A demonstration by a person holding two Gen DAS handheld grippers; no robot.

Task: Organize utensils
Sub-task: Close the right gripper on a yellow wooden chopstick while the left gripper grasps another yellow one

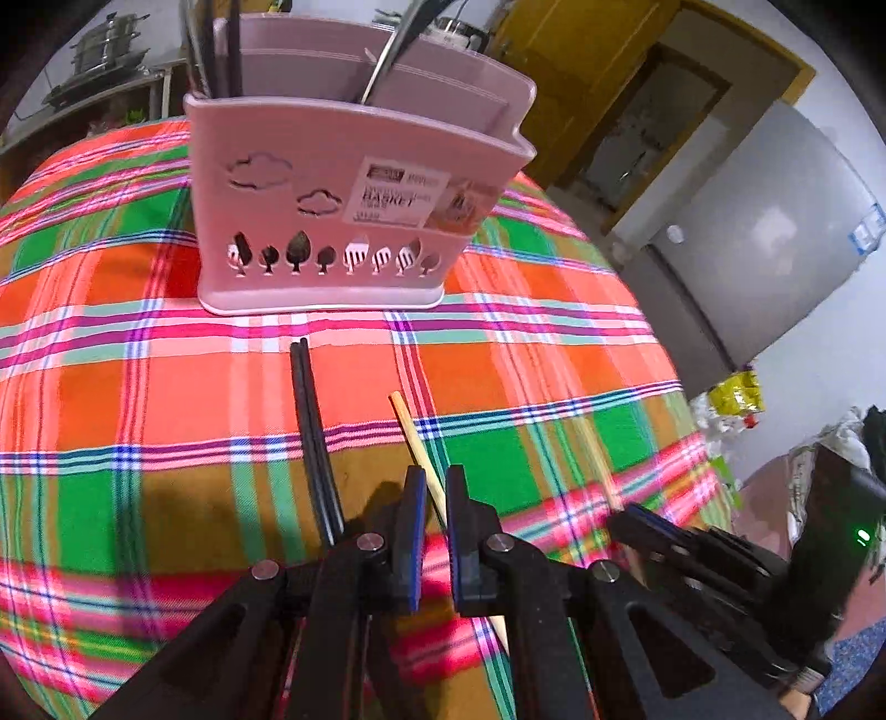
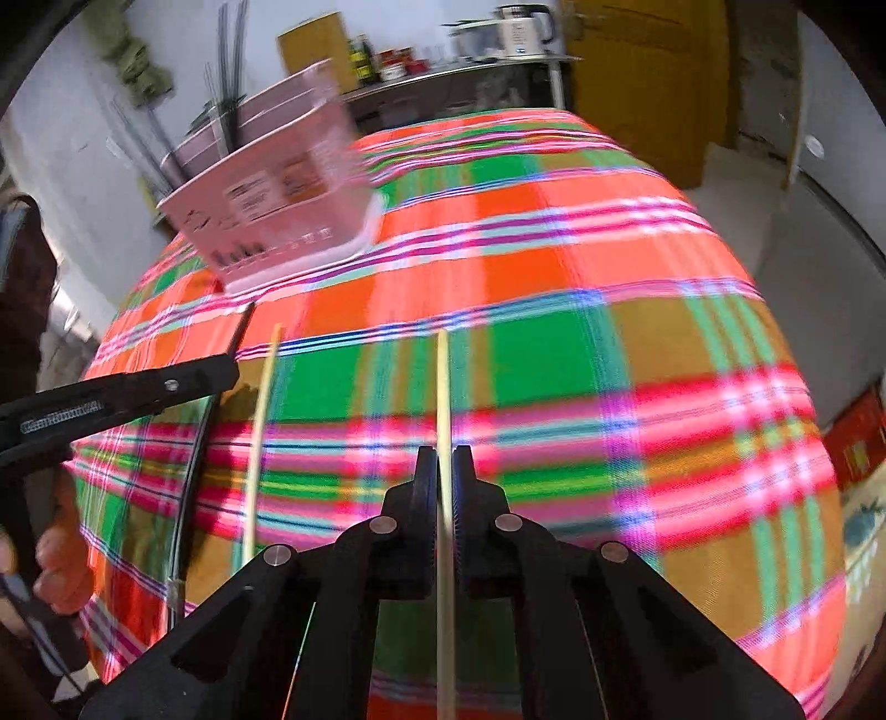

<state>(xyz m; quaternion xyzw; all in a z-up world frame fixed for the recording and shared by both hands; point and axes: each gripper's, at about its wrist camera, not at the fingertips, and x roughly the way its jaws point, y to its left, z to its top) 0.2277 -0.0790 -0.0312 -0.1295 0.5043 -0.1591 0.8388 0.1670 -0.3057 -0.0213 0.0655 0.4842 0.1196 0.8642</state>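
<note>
A pink utensil basket [image 1: 343, 221] [image 2: 277, 194] stands on the plaid tablecloth [image 1: 166, 387], with dark chopsticks [image 1: 227, 50] and a metal handle [image 1: 398, 44] sticking out of it. A black chopstick pair [image 1: 310, 432] lies in front of it. One wooden chopstick [image 1: 410, 432] [image 2: 266, 432] runs between the fingers of my left gripper [image 1: 436, 476] [image 2: 232, 365], whose jaws stand narrowly open with a slit beside the stick. My right gripper [image 2: 443, 457] [image 1: 626, 512] is shut on a second wooden chopstick [image 2: 443, 387], which points toward the basket.
A grey fridge [image 1: 764, 238] and a yellow door [image 1: 581, 83] stand beyond the table's right edge. Pots [image 1: 105, 50] sit on a shelf behind, and a kettle [image 2: 520, 30] on a counter. A person's hand [image 2: 61, 559] holds the left gripper.
</note>
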